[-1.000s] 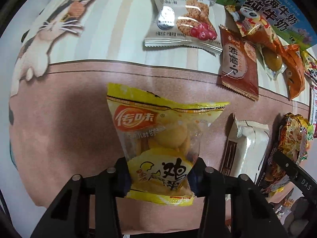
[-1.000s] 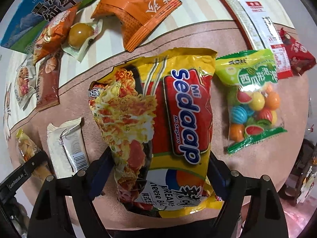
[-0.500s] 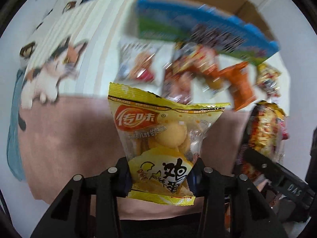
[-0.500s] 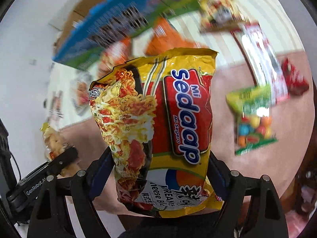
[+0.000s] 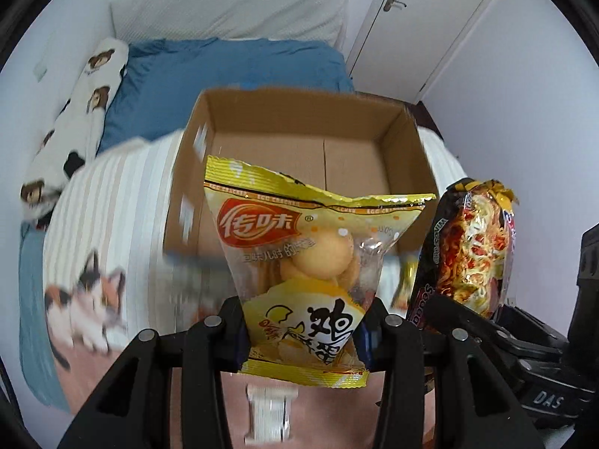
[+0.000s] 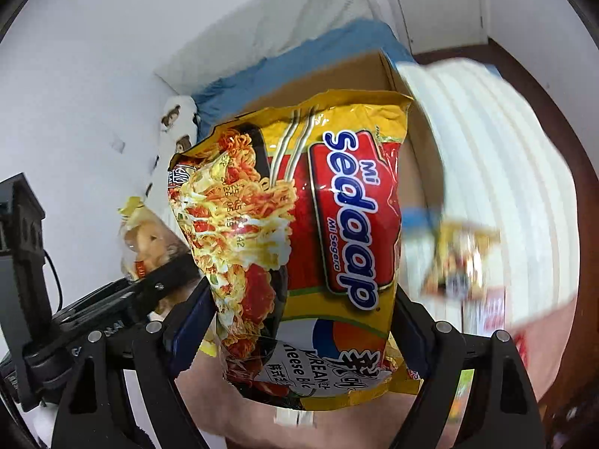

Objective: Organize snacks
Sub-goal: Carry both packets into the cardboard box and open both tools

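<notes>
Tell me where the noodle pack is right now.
In the right tool, filling the right wrist view; it appears right of the egg crackers in the left view, before the box.

Bright, even light; motion-blurred background, fisheye-warped edges.

The left hand-held gripper [image 5: 301, 331] pinches the lower part of a yellow egg-cracker bag [image 5: 310, 262], upright before an open cardboard box [image 5: 299, 142] on the bed [image 5: 108, 194]. The noodle packet [image 5: 468, 250] hangs just right.
</notes>
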`<state>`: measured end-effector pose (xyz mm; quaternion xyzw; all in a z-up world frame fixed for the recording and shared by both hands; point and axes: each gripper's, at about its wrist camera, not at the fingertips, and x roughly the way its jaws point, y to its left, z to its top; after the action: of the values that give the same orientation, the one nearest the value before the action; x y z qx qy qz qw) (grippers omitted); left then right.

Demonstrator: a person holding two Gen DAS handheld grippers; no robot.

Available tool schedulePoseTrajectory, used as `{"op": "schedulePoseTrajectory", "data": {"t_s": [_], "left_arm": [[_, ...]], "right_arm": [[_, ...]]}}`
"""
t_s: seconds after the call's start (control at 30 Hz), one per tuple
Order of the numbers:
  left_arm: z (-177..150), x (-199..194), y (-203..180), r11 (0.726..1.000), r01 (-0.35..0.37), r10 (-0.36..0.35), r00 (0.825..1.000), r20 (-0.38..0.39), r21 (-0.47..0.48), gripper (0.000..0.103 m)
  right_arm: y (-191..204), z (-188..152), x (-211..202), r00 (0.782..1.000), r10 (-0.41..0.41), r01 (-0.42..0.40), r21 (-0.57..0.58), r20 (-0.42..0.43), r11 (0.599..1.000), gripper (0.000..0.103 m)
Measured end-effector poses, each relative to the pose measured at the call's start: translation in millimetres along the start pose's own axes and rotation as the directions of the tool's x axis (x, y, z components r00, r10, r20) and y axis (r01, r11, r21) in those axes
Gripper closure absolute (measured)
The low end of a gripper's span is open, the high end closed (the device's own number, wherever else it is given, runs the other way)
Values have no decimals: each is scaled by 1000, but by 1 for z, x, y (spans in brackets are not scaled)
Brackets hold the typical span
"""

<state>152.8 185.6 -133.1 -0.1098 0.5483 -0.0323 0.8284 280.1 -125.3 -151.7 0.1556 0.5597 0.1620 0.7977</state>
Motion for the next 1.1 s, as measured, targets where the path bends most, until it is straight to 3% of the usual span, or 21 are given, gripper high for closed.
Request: {"op": "schedulePoseTrajectory", "data": {"t_s": [0.17,0.27,0.47,0.73,0.93,1.0,1.07,1.1], "left_arm": [[66,51,19,1000,-8,7,998,-56,-17,63],[115,96,3,998,-8,0,992,-123,-59,63],[170,168,9,990,4,-42,962,-270,-141,63],[181,224,16,990,-21,-33,924,-380,-136,63],[172,238,11,990,-32,-31,898,-439,-135,60],[169,234,13,989,-30,-34,905,-424,-144,49],[167,229,14,990,-34,-23,915,-403,-135,11],[164,225,14,991,-41,-11,920,-392,-126,7]], "right_arm": [[6,62,31,999,-49,50,-50,8,998,15],[1,94,61,996,-88,86,-65,-27,994,15],[-11,133,135,979,-146,138,-70,-140,988,15],[-30,142,205,940,-208,196,-68,-270,978,15],[-34,147,236,916,-212,208,-48,-341,977,14],[-36,154,244,908,-213,211,-44,-362,976,7],[-41,163,248,909,-232,223,-65,-346,973,3],[-39,162,246,909,-245,229,-86,-337,969,3]]}}
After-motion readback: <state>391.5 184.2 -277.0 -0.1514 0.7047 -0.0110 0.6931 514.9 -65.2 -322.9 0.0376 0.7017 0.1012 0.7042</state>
